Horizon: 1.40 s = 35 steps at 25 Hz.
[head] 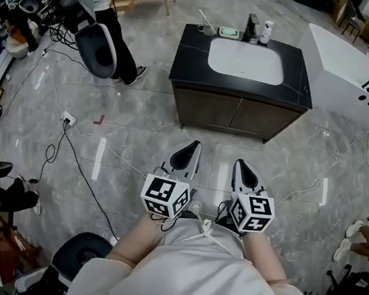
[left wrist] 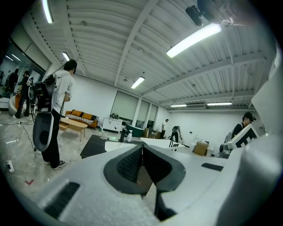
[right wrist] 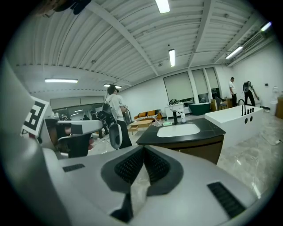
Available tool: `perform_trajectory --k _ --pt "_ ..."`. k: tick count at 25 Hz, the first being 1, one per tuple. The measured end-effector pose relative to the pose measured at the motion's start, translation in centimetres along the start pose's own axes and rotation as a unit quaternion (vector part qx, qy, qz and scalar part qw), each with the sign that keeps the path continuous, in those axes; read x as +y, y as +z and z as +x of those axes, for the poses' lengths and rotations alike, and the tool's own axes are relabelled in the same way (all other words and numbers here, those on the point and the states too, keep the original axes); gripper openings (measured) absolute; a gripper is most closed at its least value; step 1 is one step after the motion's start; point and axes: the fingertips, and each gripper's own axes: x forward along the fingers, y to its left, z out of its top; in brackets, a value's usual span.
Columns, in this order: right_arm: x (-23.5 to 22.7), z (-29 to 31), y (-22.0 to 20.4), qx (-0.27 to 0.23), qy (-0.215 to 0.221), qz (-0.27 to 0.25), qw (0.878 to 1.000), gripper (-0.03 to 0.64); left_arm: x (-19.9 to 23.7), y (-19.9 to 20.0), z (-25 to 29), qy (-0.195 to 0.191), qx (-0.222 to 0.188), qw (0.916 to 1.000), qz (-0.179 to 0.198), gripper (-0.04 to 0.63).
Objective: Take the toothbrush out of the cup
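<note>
Toothbrush (head: 202,16) well beyond left tool (head: 195,145) (closed)

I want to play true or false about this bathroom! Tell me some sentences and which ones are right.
1. The left tool and the right tool are both shut with nothing in them. True.
2. The toothbrush stands in the cup. True.
3. The left tool touches the cup. False: it is held far from the counter, above the floor.
4. The counter is white. False: it is black; only the sink in it is white.
</note>
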Motion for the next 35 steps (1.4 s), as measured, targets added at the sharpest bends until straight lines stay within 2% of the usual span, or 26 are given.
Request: perform_trajectory --k 10,16,23,31,35 --pt "-1.1 6.2 1.3 0.012 0.005 0.011 1.000 0.028 3.9 -1.1 4.6 0.002 0.017 0.9994 -0.031 0.020" --pt "-3.6 11.4 2.4 0.016 0.023 0.012 1.000 0.028 5.7 -0.8 9.3 0.014 0.019 0.9994 -0.023 0.020" --pt "-8.6 18.8 6.5 0.017 0.044 0.013 0.999 0.028 8.2 1.0 17.2 0.038 0.025 0.9989 -0.010 0.020" --pt "-15.5 28.1 12.1 0.038 0.080 -0.014 0.996 0.028 11.9 3.3 29.4 0.077 0.025 0.9965 -0.022 0.020" --pt "-18.9 31.9 13.5 0.052 0.092 -0.015 0.994 0.028 13.6 3.8 34.1 0.097 0.025 0.9945 -0.028 0.020"
